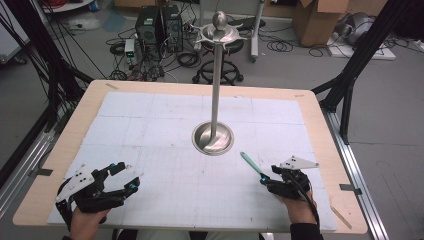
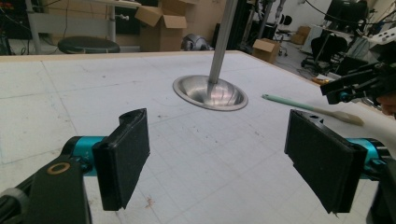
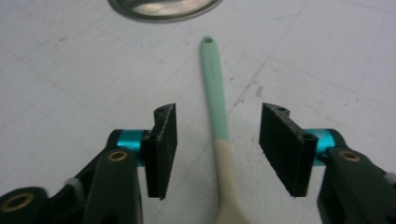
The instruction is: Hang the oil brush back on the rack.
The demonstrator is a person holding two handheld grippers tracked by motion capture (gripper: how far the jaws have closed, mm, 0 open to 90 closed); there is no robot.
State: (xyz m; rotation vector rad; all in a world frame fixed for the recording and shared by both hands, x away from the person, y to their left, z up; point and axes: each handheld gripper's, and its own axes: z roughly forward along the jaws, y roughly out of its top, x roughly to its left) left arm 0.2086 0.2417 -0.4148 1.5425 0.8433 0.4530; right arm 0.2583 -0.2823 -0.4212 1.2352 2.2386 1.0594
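The spoon (image 3: 219,140) lies flat on the white gridded mat (image 1: 165,125), at about four o'clock from the steel stand's round base (image 1: 213,138) and near it, its mint-green handle end pointing back toward that base. I judge it light, stiff and slim, probably wood or plastic with a smooth painted handle, so it may twist or slide if I pinch it off-centre. I would take it where green meets the pale section, squarely across the shaft.

My right gripper (image 3: 217,144) straddles it there, jaws apart, one pad on each side and neither touching; the spoon runs up between them toward twelve o'clock. My left gripper (image 1: 122,176) rests at the table's seven o'clock corner, well apart from the spoon, jaws wide open on nothing.

The right gripper view shows the hanging hole at the handle tip and the colour change, which the high view blurs into a thin teal line. The left gripper view shows the pale bowl end lying low on the mat. The high view alone shows the tall pole (image 1: 217,85) with arms at its top.
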